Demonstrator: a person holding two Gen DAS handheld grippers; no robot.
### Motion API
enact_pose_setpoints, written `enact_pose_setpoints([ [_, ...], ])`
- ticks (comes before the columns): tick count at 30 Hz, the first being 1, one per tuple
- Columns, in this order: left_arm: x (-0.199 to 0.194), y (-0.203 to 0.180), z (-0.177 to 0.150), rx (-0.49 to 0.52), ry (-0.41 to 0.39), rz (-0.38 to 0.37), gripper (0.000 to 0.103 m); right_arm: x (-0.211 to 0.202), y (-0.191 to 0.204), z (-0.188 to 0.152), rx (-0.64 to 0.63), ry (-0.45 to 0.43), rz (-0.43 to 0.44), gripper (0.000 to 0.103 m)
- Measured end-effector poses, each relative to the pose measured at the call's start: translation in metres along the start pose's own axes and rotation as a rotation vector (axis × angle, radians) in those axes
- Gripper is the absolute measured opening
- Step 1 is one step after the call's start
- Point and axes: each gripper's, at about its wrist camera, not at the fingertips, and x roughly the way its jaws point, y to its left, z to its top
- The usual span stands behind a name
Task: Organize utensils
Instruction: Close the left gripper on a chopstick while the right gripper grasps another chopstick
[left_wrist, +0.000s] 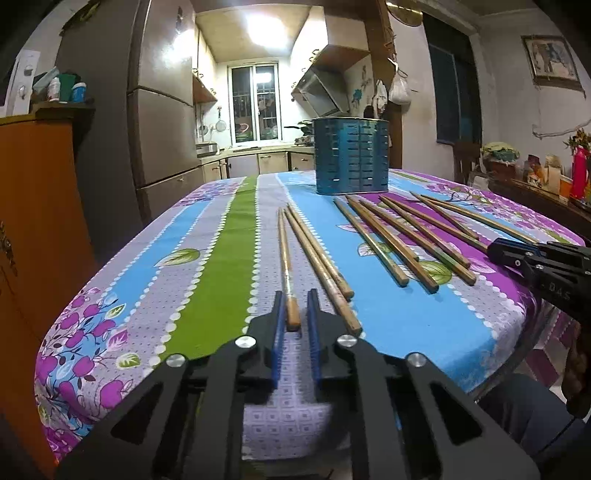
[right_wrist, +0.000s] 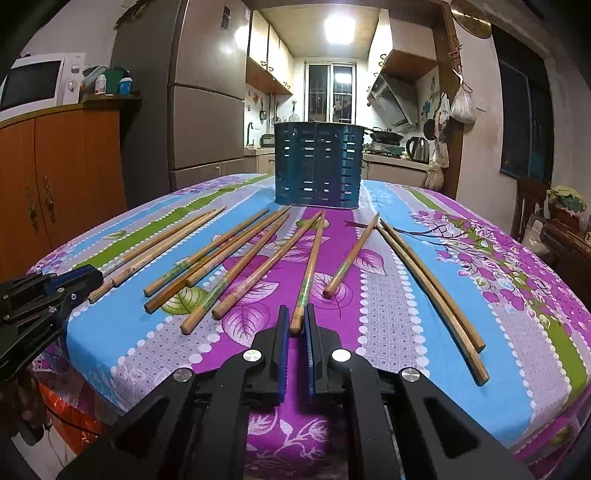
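Several wooden chopsticks lie fanned out on a flowered tablecloth (left_wrist: 207, 266). Behind them stands a blue slotted utensil holder (left_wrist: 351, 155) (right_wrist: 317, 166), upright at the far side. My left gripper (left_wrist: 296, 302) is shut on the near end of the leftmost chopstick (left_wrist: 284, 251), which still rests on the cloth. My right gripper (right_wrist: 296, 314) is shut on the near end of a chopstick with a green band (right_wrist: 312, 258) pointing toward the holder. Each gripper shows in the other view: the right gripper (left_wrist: 496, 251) at the right edge, the left gripper (right_wrist: 94, 277) at the left edge.
Two chopsticks (left_wrist: 321, 258) lie just right of the left gripper. Two long curved chopsticks (right_wrist: 436, 288) lie at the right side. An orange cabinet (left_wrist: 37, 221) and a grey fridge (left_wrist: 162, 110) stand left of the table. A cluttered side table (left_wrist: 546, 184) stands at the right.
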Motion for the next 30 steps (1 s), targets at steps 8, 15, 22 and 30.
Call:
enact_pose_setpoints([
  [8, -0.016, 0.0, 0.016, 0.0, -0.05, 0.0, 0.005, -0.02, -0.004, 0.018, -0.016, -0.064, -0.003, 0.008],
  [15, -0.025, 0.005, 0.021, 0.001, -0.047, 0.021, 0.005, -0.048, -0.009, 0.041, -0.039, -0.151, -0.007, 0.008],
  [22, -0.012, 0.004, 0.004, -0.007, 0.017, 0.057, 0.013, -0.045, -0.006, 0.033, -0.049, -0.112, 0.013, 0.008],
  [30, -0.022, -0.003, 0.009, 0.017, -0.024, 0.051, 0.042, -0.041, -0.002, 0.03, -0.055, -0.096, 0.019, 0.008],
])
